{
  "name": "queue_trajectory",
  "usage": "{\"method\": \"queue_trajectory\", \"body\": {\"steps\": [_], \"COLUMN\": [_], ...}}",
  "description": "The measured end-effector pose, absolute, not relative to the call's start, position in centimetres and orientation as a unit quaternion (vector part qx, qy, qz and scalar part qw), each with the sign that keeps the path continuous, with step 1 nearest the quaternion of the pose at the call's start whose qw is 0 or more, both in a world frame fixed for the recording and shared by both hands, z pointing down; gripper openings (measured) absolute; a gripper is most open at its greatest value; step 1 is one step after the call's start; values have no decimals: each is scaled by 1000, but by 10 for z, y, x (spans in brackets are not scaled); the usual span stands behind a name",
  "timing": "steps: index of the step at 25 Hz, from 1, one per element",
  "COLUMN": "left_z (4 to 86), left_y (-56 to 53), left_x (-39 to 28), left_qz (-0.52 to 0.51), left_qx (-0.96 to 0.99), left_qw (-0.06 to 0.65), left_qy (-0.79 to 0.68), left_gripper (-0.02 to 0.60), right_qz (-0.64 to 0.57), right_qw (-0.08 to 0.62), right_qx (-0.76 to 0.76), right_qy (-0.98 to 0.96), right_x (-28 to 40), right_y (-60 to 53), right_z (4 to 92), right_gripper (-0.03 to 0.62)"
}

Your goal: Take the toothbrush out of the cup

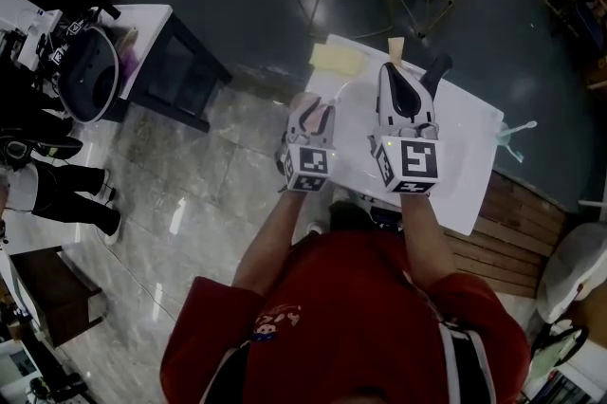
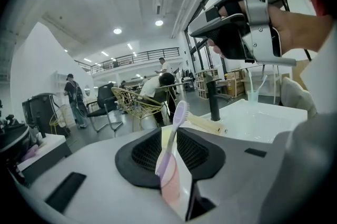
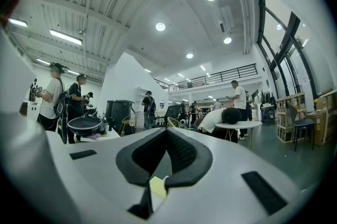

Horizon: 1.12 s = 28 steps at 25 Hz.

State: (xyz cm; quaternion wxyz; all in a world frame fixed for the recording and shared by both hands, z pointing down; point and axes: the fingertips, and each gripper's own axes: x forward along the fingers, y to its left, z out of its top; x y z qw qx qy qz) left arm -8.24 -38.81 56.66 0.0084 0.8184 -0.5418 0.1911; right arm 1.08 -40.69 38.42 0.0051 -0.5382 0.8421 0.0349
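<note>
A lilac toothbrush point(image 2: 178, 116) stands upright between the black pads of my left gripper point(image 2: 171, 140), which is shut on its handle, bristle head sticking up past the jaw tips. In the head view the left gripper point(image 1: 318, 111) hangs over the left part of the white sink counter point(image 1: 469, 193). The clear cup point(image 1: 512, 138) sits at the counter's far right edge with a teal brush in it, well away from both grippers; it also shows as the cup point(image 2: 253, 95) beyond the basin. My right gripper point(image 1: 396, 80) hovers beside the left one, jaws together and nothing held.
A black faucet point(image 2: 213, 99) rises at the back of the white basin point(image 2: 263, 125), with a pale yellow sponge point(image 1: 337, 59) at the counter's back left corner. Grey tiled floor lies to the left, wooden decking to the right. Chairs, tables and several people are farther off.
</note>
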Motion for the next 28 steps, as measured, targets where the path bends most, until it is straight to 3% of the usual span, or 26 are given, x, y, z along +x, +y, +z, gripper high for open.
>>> {"method": "queue_trajectory", "body": {"steps": [6, 28], "left_z": [565, 540], "left_y": [-389, -383], "left_x": [-82, -102], "left_qz": [186, 145], "left_qx": [813, 800], "left_qw": [4, 3], "left_qy": [-551, -583], "left_gripper": [64, 46], "right_qz": [33, 31], "right_qw": [6, 9], "right_qx": [-537, -531], "right_qy": [843, 847], "right_x": [11, 0], "right_y": [-409, -403], "right_z": [386, 384], "right_gripper": [28, 28]}}
